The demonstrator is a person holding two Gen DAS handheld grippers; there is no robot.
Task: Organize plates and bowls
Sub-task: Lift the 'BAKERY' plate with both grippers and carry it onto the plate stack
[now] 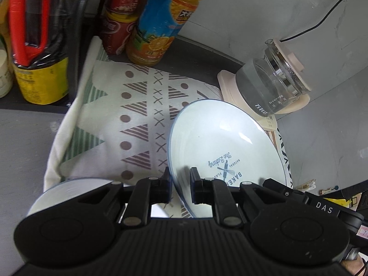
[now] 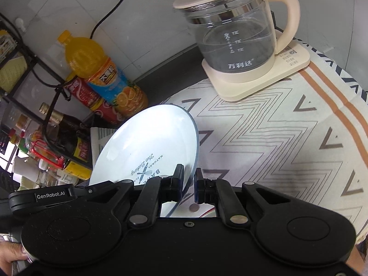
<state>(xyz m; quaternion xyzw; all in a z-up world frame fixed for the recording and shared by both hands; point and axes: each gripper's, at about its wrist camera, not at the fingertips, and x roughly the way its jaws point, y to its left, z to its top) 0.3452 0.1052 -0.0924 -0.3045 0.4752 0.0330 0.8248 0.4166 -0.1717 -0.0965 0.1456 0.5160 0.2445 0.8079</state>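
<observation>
The patterned cream cloth (image 2: pixel 264 142) lies bare between the glass kettle on its cream base (image 2: pixel 237 43) and the orange juice bottle (image 2: pixel 101 73) at the wall; the pale blue round printed plate (image 1: pixel 220 145) hangs tilted above it — left gripper (image 1: pixel 180 179) and right gripper (image 2: pixel 189 179) each clamp its rim; a second pale dish (image 1: pixel 66 193) sits beside the left fingers.

We see one round, pale blue-white glossy ceramic plate (image 1: pixel 226 147) with a thin blue rim and blue "The Baking / BAKE…" print with crossed rolling pin and whisk in its centre. It's tilted, near edge up, face lit with glare. From the right wrist view the same plate (image 2: pixel 147 145) leans left. A second pale, blue-rimmed dish (image 1: pixel 69 192) sits lower left, mostly hidden; plate or bowl, we can't tell.
</observation>
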